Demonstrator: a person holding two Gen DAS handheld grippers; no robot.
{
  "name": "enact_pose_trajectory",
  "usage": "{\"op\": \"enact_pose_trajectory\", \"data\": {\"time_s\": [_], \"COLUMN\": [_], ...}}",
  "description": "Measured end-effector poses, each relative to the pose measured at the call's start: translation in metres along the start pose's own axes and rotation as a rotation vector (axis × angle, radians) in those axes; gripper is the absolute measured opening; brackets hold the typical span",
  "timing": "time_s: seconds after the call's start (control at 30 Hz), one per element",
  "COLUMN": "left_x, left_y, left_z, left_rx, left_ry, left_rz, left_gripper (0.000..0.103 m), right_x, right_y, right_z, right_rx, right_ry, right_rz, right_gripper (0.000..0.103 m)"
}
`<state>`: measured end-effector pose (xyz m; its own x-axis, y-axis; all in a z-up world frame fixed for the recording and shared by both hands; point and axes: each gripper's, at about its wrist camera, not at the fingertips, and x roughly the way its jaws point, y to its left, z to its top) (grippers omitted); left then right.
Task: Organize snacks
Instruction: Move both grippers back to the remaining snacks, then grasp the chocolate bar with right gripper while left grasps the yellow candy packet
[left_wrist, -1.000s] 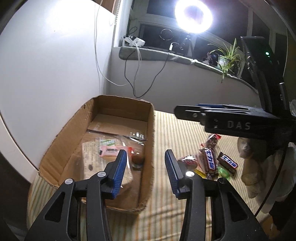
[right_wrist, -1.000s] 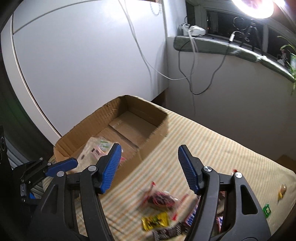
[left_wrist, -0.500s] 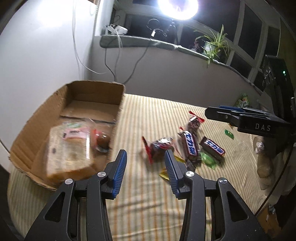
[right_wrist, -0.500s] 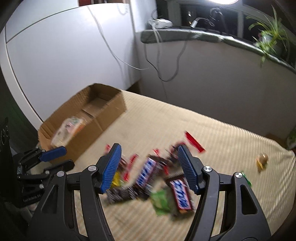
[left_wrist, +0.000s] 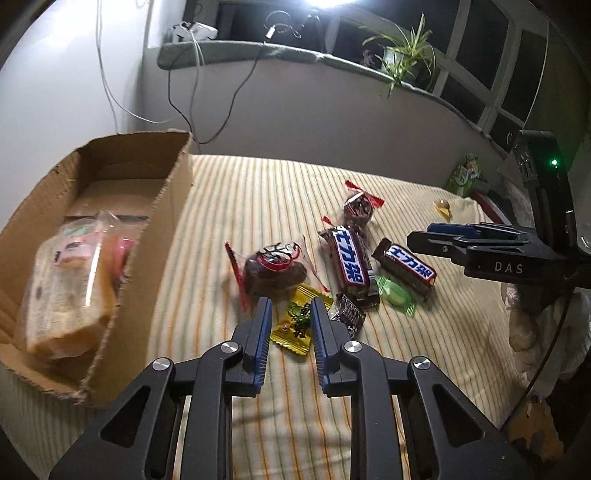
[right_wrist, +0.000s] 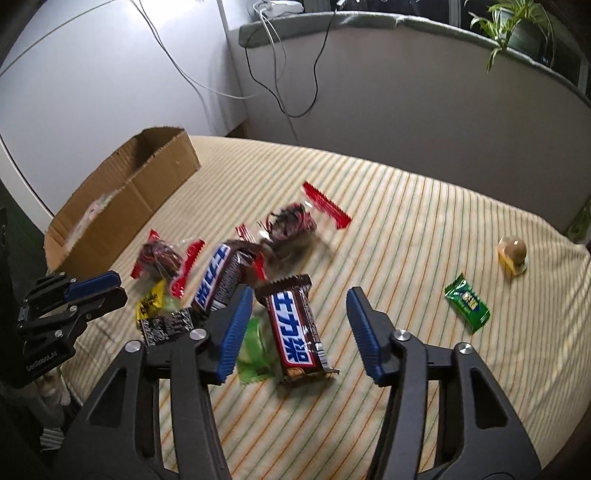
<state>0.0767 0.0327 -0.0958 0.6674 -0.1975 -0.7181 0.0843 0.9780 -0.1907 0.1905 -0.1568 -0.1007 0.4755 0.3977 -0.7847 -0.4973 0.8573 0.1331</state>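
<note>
Left gripper (left_wrist: 290, 325): fingers spread a little with nothing between them, and I'm poised just above the yellow candy (left_wrist: 297, 321).
Right gripper (right_wrist: 295, 321): fingers wide and empty, straddling the near chocolate bar (right_wrist: 295, 328).
Snacks: the pile sits mid-cloth; the second chocolate bar (left_wrist: 349, 264), red-wrapped cake (left_wrist: 275, 267) and green candy (left_wrist: 397, 295) crowd together.
Box (left_wrist: 173, 206): to my left, bread bag (left_wrist: 68, 291) inside.
Grip advice: I'd close across the bar's narrow width and keep the green wrapper out of the pinch.
Open room: bare striped cloth (right_wrist: 424, 229) beyond the pile, clear path toward the box.
Edges: the cloth's near edge is close, so I avoid nudging pieces my way.
Crowding: my two grippers work near each other, so I'd lift one at a time.
</note>
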Motion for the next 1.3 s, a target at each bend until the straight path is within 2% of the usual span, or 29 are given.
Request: {"op": "enact_pose_trajectory", "data": {"time_s": [0.23, 0.57, 0.8, 0.93, 1.03, 1.3], "left_x": [0.016, 0.028, 0.03, 0.03, 0.03, 0.027], "left_y": [-0.005, -0.007, -0.005, -0.005, -0.005, -0.005], "left_z": [0.0, -0.002, -0.002, -0.003, -0.004, -0.004], "left_rx": [0.03, 0.079, 0.076, 0.081, 0.08, 0.069], "left_ry": [0.046, 0.09, 0.091, 0.09, 0.087, 0.072], "left_rz": [0.004, 0.01, 0.005, 0.006, 0.009, 0.007], "left_gripper": [0.02, 0.029, 0.029, 0.028, 0.023, 0.022], "right_x": [0.012, 0.028, 0.038, 0.038, 0.038, 0.034], "right_y": [0.002, 0.006, 0.009, 0.008, 0.007, 0.005], "right_z": [-0.004, -0.006, -0.008, -0.008, -0.009, -0.011], "right_rx": [-0.016, -0.042, -0.054, -0.051, -0.055, -0.041], "right_ry": [0.022, 0.062, 0.079, 0.08, 0.084, 0.081], "right_rz": [0.006, -0.004, -0.015, -0.019, -0.02, -0.023], "right_gripper": [0.054, 0.054, 0.054, 0.041, 0.031, 0.03]}}
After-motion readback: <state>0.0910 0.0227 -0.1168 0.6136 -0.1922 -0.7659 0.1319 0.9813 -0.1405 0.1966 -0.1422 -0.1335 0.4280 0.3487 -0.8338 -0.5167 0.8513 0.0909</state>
